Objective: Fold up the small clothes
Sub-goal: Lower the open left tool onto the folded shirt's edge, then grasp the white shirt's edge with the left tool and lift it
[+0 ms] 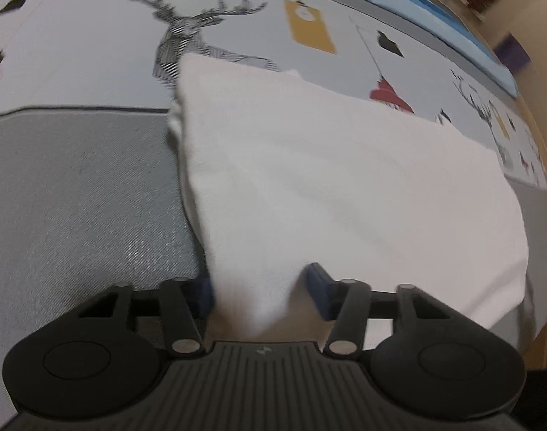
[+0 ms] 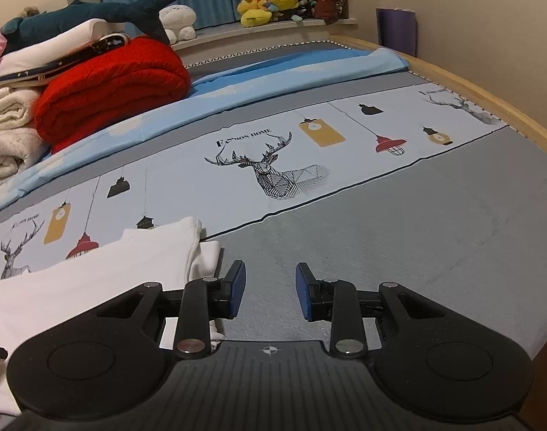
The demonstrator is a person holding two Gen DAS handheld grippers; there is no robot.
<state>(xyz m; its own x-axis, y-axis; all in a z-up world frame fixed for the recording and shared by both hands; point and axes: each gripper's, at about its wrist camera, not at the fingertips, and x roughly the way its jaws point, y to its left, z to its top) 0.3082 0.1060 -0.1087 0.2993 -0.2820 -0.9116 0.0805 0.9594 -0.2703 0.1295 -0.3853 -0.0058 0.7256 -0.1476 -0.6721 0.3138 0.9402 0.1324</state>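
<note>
A white garment lies folded on the grey and printed bedspread. Its near corner rises in a bunch between the blue pads of my left gripper, which is shut on that cloth. In the right wrist view the same white garment lies at the lower left, its folded edge beside the left finger. My right gripper hovers over bare grey bedspread just right of the garment, open, with nothing between its pads.
A rolled red blanket and stacked white and cream bedding sit at the far left. A plush shark and yellow soft toys line the sill. The bed's wooden edge runs along the right.
</note>
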